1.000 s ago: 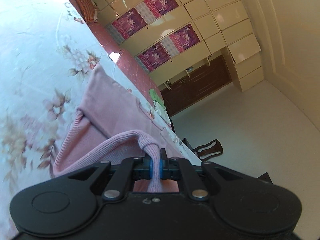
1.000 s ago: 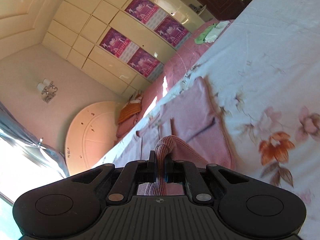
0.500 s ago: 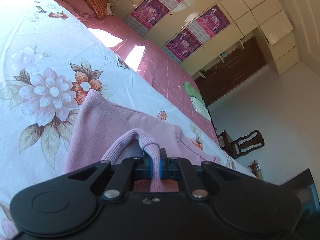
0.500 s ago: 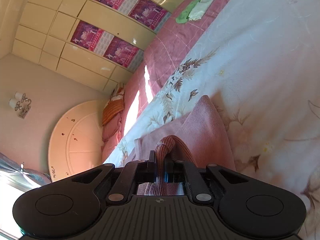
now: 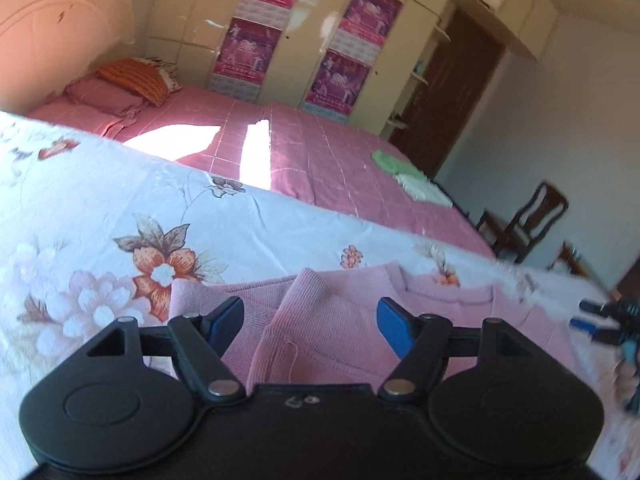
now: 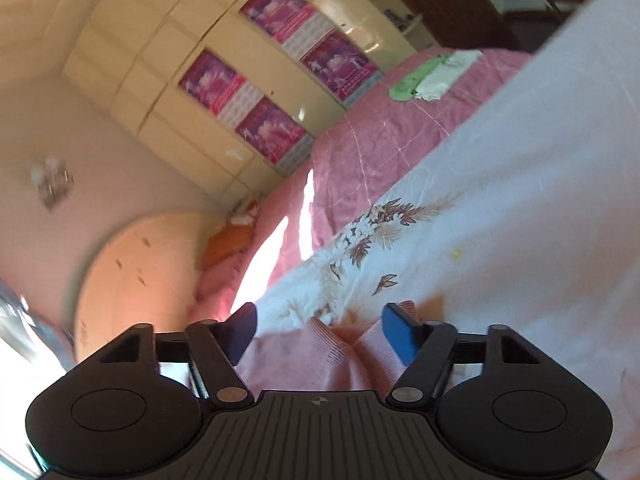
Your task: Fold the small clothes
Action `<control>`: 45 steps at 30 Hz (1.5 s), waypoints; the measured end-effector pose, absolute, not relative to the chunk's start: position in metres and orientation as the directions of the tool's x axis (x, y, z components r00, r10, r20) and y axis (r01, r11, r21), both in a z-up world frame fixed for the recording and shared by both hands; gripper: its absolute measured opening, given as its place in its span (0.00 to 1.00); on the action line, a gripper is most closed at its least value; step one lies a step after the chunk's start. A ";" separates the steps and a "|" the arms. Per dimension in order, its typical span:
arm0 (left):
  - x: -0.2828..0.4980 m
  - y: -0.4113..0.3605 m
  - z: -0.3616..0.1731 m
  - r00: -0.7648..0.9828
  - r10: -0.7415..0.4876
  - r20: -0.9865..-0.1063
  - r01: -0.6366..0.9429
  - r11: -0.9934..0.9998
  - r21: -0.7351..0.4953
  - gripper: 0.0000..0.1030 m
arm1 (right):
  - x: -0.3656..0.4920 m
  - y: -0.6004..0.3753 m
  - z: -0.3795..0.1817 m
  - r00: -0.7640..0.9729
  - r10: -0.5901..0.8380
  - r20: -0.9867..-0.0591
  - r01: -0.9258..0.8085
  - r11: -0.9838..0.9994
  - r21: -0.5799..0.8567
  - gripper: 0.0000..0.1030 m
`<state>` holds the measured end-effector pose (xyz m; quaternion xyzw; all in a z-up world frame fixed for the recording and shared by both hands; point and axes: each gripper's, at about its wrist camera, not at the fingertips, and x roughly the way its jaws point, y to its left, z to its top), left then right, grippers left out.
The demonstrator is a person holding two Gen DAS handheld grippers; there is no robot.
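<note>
A pink knit garment (image 5: pixel 332 332) lies folded on the white floral bedsheet (image 5: pixel 120 216). My left gripper (image 5: pixel 310 322) is open just above it, blue pads spread to either side of a folded edge, holding nothing. The right gripper shows at the far right of the left wrist view (image 5: pixel 608 320), over the garment's other end. In the right wrist view my right gripper (image 6: pixel 318 330) is open over the pink garment (image 6: pixel 320 360), which lies loose between the fingers on the floral sheet (image 6: pixel 500 220).
A second bed with a pink checked cover (image 5: pixel 304 152) lies beyond, with green and white folded cloths (image 5: pixel 404 172) and an orange pillow (image 5: pixel 136 80). Cream wardrobes with purple posters (image 5: pixel 340 48) line the wall. Wooden chairs (image 5: pixel 528 220) stand at right.
Both grippers were shut on the pink garment's edges and carrying them; now both have opened and let the cloth drop onto the garment. Both views have swung level with the bed.
</note>
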<state>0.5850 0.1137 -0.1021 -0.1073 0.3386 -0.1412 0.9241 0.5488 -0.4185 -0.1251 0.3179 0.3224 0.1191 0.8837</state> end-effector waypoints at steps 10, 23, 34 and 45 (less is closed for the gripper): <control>0.592 0.075 -0.125 0.702 -0.243 -0.670 0.287 0.957 -0.046 0.13 | 0.562 -0.326 -0.142 0.691 0.243 -0.681 -0.219 0.968 0.122 0.10; 0.565 0.123 -0.114 0.854 -0.209 -0.476 0.073 0.955 -0.288 0.08 | 0.556 -0.345 -0.145 0.804 0.172 -0.569 -0.052 0.974 0.220 0.07; 0.599 0.095 -0.122 0.794 -0.117 -0.597 0.087 0.993 -0.080 0.09 | 0.560 -0.338 -0.150 0.787 0.094 -0.610 -0.006 0.989 0.145 0.07; 0.613 0.092 -0.128 0.778 -0.116 -0.618 0.096 0.993 -0.067 0.11 | 0.544 -0.343 -0.138 0.798 0.046 -0.600 0.055 0.987 0.148 0.06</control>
